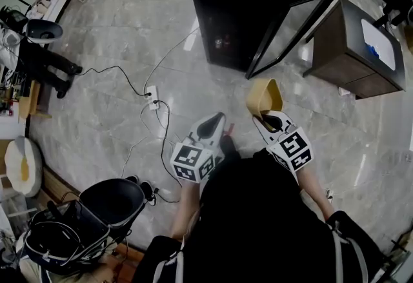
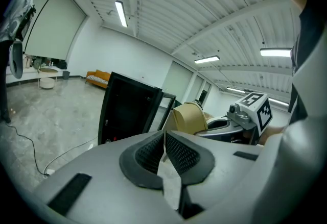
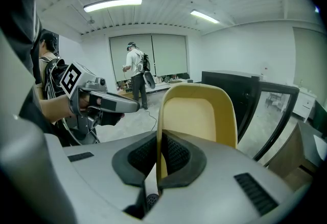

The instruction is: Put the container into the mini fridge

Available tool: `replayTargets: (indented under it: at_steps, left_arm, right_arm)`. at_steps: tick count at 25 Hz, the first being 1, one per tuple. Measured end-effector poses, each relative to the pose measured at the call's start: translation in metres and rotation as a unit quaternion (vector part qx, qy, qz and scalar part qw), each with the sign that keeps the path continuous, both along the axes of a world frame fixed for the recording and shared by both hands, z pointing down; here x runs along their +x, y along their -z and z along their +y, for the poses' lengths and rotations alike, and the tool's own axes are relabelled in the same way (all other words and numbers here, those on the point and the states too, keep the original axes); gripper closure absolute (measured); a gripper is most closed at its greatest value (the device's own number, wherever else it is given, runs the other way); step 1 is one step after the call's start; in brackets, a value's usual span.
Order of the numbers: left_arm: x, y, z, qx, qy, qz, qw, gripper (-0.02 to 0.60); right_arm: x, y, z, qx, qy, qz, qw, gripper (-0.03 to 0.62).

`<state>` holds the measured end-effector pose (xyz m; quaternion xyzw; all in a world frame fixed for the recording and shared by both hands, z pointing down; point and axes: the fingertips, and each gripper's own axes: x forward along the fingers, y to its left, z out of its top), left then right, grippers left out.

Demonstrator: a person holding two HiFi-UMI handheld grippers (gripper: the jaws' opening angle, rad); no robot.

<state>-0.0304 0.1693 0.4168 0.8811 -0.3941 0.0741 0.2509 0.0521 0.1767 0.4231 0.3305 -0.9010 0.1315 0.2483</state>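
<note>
head view: right tool [image 1: 265, 118] clamps container [image 1: 263, 95], left tool [image 1: 217, 120] closed, empty; fridge door [image 1: 293, 30] open.

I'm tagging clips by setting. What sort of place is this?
Probably a big open recording or test room, not a home: a mini fridge stands on the bare polished floor, a power strip with cables lies loose on it, and another person carrying gear stands further off.

Grey marble floor [image 1: 116, 30], white walls [image 2: 138, 62], ceiling striplights [image 3: 112, 4]
</note>
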Motion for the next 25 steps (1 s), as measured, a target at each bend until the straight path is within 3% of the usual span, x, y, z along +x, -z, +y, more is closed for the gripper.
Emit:
replayTargets:
  at_steps: [5,16,25]
  left_arm:
    - [-0.007,-0.005,-0.002,-0.002,-0.004,0.002,1.0,0.541]
    - [-0.02,-0.019,0.001,-0.023,0.032,0.007,0.9992,0.541]
    - [-0.017,-0.013,-0.029,-0.027,0.065,0.002,0.9976,0.541]
  right_arm:
    - [-0.007,-0.003,0.004,-0.006,0.008,0.006,1.0,0.572]
    - [-0.013,-0.009,0.001,-0.02,0.034,0.007,0.999,0.572]
    - [-0.027,-0.012,-0.042,-0.024,0.078,-0.013,0.997,0.572]
